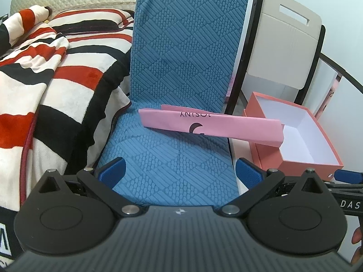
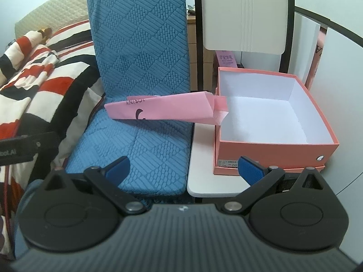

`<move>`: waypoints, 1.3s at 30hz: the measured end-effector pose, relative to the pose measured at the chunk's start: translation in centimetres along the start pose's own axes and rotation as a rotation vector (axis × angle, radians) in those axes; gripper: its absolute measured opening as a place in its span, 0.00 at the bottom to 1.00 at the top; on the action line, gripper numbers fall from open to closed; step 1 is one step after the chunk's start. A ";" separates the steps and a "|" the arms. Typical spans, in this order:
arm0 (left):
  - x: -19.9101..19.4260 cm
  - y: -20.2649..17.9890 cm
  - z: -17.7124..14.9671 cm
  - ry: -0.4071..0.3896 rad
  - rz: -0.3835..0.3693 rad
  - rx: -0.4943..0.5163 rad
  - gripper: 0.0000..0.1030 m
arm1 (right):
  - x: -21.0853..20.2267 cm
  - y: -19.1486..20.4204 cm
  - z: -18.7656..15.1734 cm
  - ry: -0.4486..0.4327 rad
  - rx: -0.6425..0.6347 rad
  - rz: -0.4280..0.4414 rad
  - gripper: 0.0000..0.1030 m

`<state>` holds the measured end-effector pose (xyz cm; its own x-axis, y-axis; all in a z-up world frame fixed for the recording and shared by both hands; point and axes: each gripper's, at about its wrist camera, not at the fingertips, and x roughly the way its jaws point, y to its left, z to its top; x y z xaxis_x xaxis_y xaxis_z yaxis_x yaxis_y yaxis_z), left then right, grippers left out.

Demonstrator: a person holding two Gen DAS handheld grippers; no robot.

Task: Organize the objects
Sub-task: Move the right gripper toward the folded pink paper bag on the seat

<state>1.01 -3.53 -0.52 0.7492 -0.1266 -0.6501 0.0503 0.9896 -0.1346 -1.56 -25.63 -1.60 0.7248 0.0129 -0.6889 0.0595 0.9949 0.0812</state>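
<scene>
A folded pink paper bag [image 1: 211, 123] with dark lettering lies across the blue padded seat [image 1: 168, 158], its right end resting on the rim of an open salmon-pink box [image 1: 301, 149] with a white inside. The right wrist view shows the bag [image 2: 163, 110] and the box [image 2: 270, 145], which sits on its lid on a white chair seat [image 2: 202, 170]. My left gripper [image 1: 179, 174] is open and empty, in front of the blue seat. My right gripper [image 2: 183, 170] is open and empty, in front of the gap between seat and box.
A bed with a red, black and cream striped blanket [image 1: 45, 86] lies to the left. The blue seat's tall back [image 1: 188, 40] and a beige chair back [image 1: 288, 38] stand behind. A white wall panel [image 2: 340, 90] is on the right.
</scene>
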 end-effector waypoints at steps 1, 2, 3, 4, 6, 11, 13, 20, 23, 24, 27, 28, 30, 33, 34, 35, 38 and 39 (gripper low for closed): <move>0.0 -0.1 0.0 0.001 0.001 0.000 1.00 | 0.0 -0.1 0.0 0.001 0.002 0.003 1.00; 0.0 -0.1 0.0 0.001 0.001 0.000 1.00 | 0.0 -0.1 -0.1 0.001 0.005 0.008 1.00; 0.0 -0.1 0.0 0.001 0.003 -0.001 1.00 | 0.1 -0.2 -0.1 0.001 0.007 0.010 1.00; 0.0 -0.1 -0.1 0.002 0.003 -0.001 1.00 | 0.1 -0.2 -0.1 0.003 0.008 0.011 1.00; 0.0 -0.2 -0.1 0.005 0.002 -0.001 1.00 | 0.2 -0.2 0.0 0.006 0.006 0.014 1.00; 0.6 -0.6 -0.2 0.029 -0.007 -0.008 1.00 | 0.9 -0.8 0.1 0.012 -0.004 0.027 1.00; 1.1 -0.9 -0.3 0.037 -0.010 -0.008 1.00 | 1.2 -1.2 0.2 0.015 -0.009 0.028 1.00; 3.2 -2.5 -0.1 0.070 -0.021 -0.005 1.00 | 2.5 -3.1 0.7 0.012 0.009 0.033 1.00; 4.4 -3.3 0.1 0.081 -0.027 -0.001 1.00 | 3.0 -4.2 1.1 0.008 0.037 0.028 1.00; 4.8 -3.6 0.1 0.085 -0.030 0.000 1.00 | 3.2 -4.6 1.2 0.005 0.046 0.029 1.00; 6.1 -4.7 0.4 0.101 -0.037 0.008 1.00 | 3.9 -5.8 1.6 -0.003 0.060 0.045 1.00; 6.5 -5.0 0.5 0.106 -0.040 0.012 1.00 | 4.1 -6.1 1.7 -0.008 0.052 0.064 1.00; 7.3 -5.7 0.7 0.115 -0.045 0.023 1.00 | 4.6 -6.6 2.0 -0.012 0.051 0.078 1.00; 8.6 -6.7 1.0 0.121 -0.044 0.032 1.00 | 5.7 -7.9 2.6 -0.014 0.068 0.101 1.00; 9.1 -7.0 1.1 0.122 -0.045 0.029 1.00 | 6.0 -8.3 2.7 -0.016 0.073 0.101 1.00; 9.7 -7.4 1.1 0.126 -0.047 0.025 1.00 | 6.3 -8.8 2.9 -0.017 0.079 0.098 1.00; 11.5 -8.4 1.3 0.143 -0.054 0.023 1.00 | 7.5 -10.1 3.5 -0.021 0.087 0.102 1.00; 12.1 -8.8 1.4 0.148 -0.055 0.024 1.00 | 7.9 -10.5 3.7 -0.022 0.090 0.108 1.00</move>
<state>10.55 -13.69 -6.11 0.6395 -0.1873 -0.7456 0.1052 0.9821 -0.1564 6.08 -36.35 -5.19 0.7449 0.1168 -0.6569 0.0408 0.9748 0.2195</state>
